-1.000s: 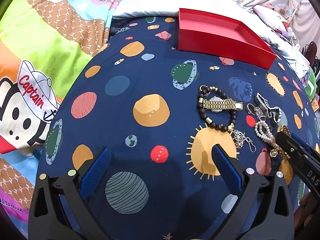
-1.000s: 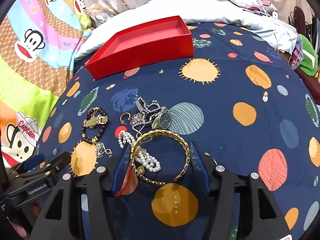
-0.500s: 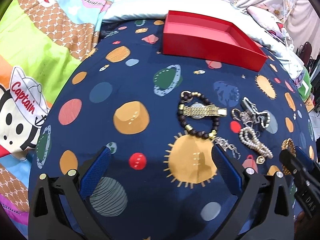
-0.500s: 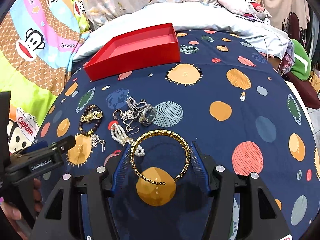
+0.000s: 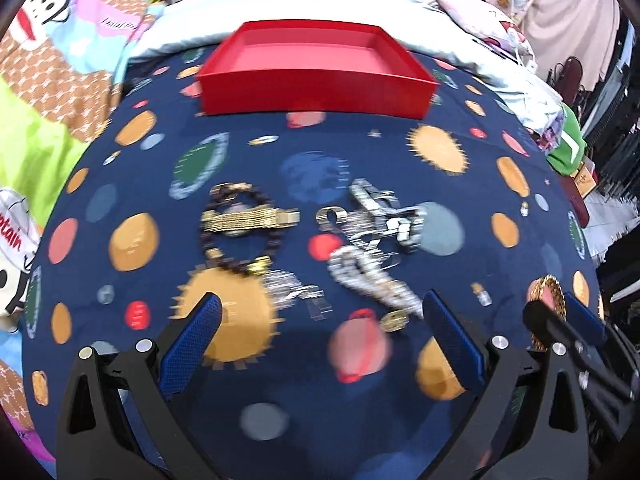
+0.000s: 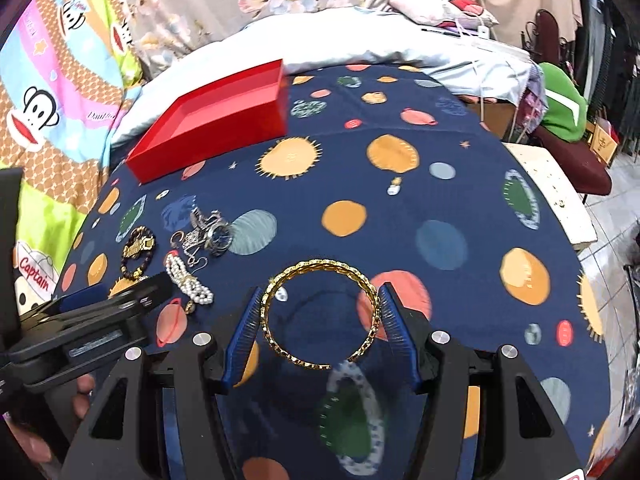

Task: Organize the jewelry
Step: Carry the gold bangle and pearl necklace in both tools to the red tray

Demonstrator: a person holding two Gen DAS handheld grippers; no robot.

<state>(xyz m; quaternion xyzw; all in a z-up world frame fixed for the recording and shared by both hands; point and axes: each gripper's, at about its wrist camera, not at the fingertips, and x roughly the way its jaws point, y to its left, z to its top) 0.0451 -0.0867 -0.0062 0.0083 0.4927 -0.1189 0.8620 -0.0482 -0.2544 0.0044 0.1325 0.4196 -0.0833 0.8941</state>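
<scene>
Nearby, "Captain" shows on the blanket point(image 6: 34, 276); right claw point(image 6: 319, 322) clamps the gold bangle point(image 6: 320, 312), left claw point(image 5: 320, 336) gapes empty.

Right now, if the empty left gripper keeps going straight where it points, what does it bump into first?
Probably the planet-print cloth between its open fingers. The left gripper points down, and the small silver chain lies just past the fingertips.

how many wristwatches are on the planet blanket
2. A gold-band wristwatch lies across the dark beaded bracelet at the pile's left. A silver wristwatch with a dark dial sits in the tangle of silver chains. More could be hidden in that tangle.
</scene>
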